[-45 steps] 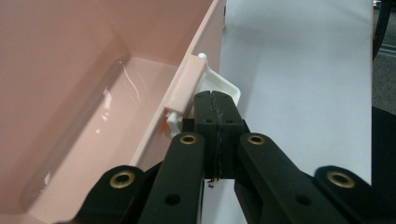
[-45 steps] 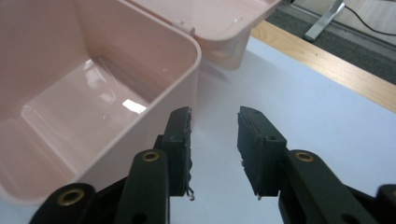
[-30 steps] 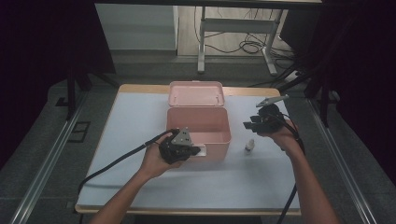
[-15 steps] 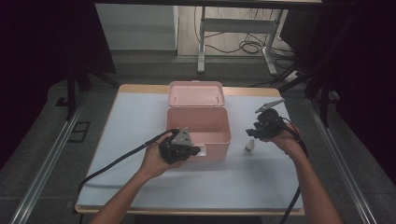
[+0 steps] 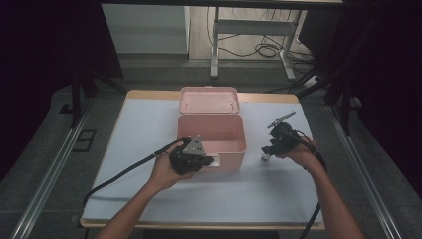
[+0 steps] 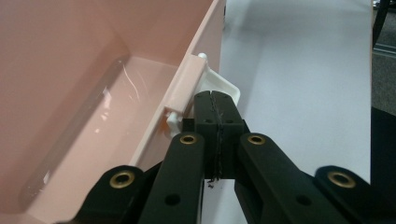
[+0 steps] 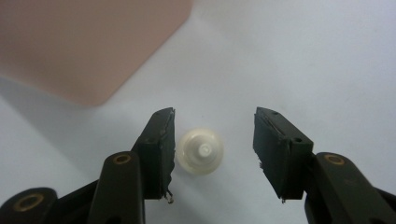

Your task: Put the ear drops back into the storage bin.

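Observation:
A pink box [image 5: 230, 158] stands open mid-table, its lid [image 5: 209, 99] laid back. My left gripper [image 5: 206, 162] is at the box's front wall, its jaws pressed together. In the left gripper view the shut tips [image 6: 215, 100] rest against the white latch [image 6: 223, 85] on that pink wall [image 6: 93, 46]. To the right of the box my right gripper [image 5: 270, 151] points down over a small white round piece [image 5: 265, 158] standing on the table. That piece [image 7: 201, 151] sits between the jaws [image 7: 215, 133], close to the left pad and not squeezed. These jaws have just been opening.
The white table mat [image 5: 149, 124] spreads around the box, with a wooden edge at the far side. Black cables trail from both grippers toward the near edge. Beyond the table are a metal stand [image 5: 249, 30] and floor cables.
My right gripper has sunk toward the table and now straddles the white piece, with its jaws wider. The left hand and the box have stayed put.

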`<control>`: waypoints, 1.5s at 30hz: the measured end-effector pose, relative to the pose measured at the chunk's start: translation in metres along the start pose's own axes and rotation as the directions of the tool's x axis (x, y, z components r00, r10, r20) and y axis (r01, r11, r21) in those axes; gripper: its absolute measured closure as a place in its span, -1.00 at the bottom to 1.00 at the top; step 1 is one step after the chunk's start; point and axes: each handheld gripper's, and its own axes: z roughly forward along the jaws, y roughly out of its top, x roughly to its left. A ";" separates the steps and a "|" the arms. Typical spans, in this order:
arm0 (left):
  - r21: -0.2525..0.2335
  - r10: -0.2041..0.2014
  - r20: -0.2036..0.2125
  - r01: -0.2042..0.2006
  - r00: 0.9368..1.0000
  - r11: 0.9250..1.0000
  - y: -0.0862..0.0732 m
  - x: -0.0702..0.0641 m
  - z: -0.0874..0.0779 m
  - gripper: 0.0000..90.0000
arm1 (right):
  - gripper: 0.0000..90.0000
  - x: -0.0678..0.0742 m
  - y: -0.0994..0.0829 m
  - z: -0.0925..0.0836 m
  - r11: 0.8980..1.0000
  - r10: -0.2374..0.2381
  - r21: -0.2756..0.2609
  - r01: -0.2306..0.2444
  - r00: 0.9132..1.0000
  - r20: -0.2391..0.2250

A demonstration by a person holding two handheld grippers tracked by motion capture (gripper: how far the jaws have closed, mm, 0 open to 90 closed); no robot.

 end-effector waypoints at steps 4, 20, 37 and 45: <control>0.000 -0.002 0.003 0.002 1.000 1.000 0.000 0.000 0.000 1.00 | 0.07 0.001 -0.003 0.008 1.000 -0.003 0.029 0.004 1.000 -0.017; -0.001 0.001 -0.001 -0.001 1.000 1.000 0.000 0.000 0.000 1.00 | 0.15 0.004 -0.008 0.032 0.994 0.004 0.109 -0.001 1.000 -0.028; -0.002 0.001 -0.001 -0.001 1.000 1.000 0.000 0.000 0.000 1.00 | 0.33 0.002 -0.007 0.033 0.991 -0.005 0.130 0.007 1.000 -0.012; -0.008 -0.002 -0.002 0.002 1.000 1.000 0.000 0.000 0.000 1.00 | 0.33 0.004 0.015 -0.005 0.998 -0.032 0.053 0.033 0.999 -0.013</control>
